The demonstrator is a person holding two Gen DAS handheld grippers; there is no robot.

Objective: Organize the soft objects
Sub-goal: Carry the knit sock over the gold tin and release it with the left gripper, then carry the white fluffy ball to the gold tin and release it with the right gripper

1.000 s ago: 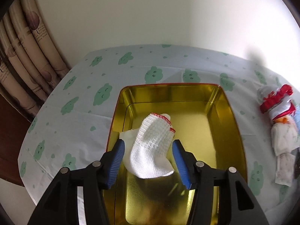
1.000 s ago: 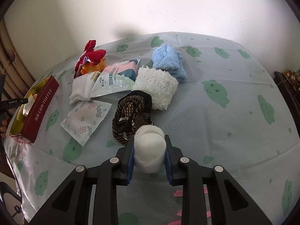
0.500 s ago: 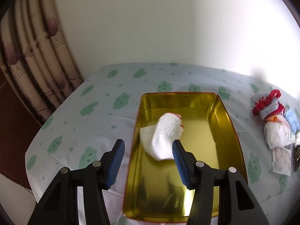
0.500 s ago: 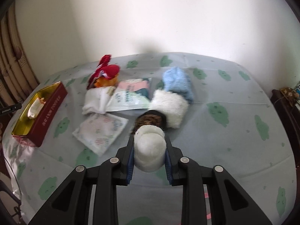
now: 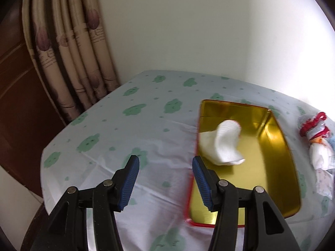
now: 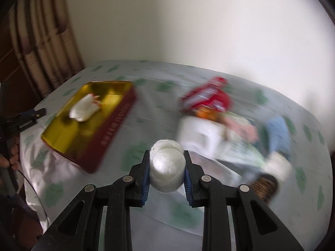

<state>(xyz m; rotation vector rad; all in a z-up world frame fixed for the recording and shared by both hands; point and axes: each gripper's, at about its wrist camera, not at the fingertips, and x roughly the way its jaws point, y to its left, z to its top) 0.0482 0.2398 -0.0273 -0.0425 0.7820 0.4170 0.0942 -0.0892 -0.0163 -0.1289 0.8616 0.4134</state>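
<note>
Soft white roll (image 6: 167,167) is clamped in right tongs (image 6: 166,174); left tongs (image 5: 165,179) gape empty. One white sock (image 5: 224,144) lies in tin (image 5: 280,167) ahead-right; pile (image 6: 234,125) remains.

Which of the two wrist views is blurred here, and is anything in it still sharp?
Right wrist view: heavy motion smear over the pile of soft items and the red tin, while the right gripper and its white roll stay crisp. Left wrist view: only mild blur; the white sock in the tin reads clearly, with bright washout on the wall at the right.
</note>
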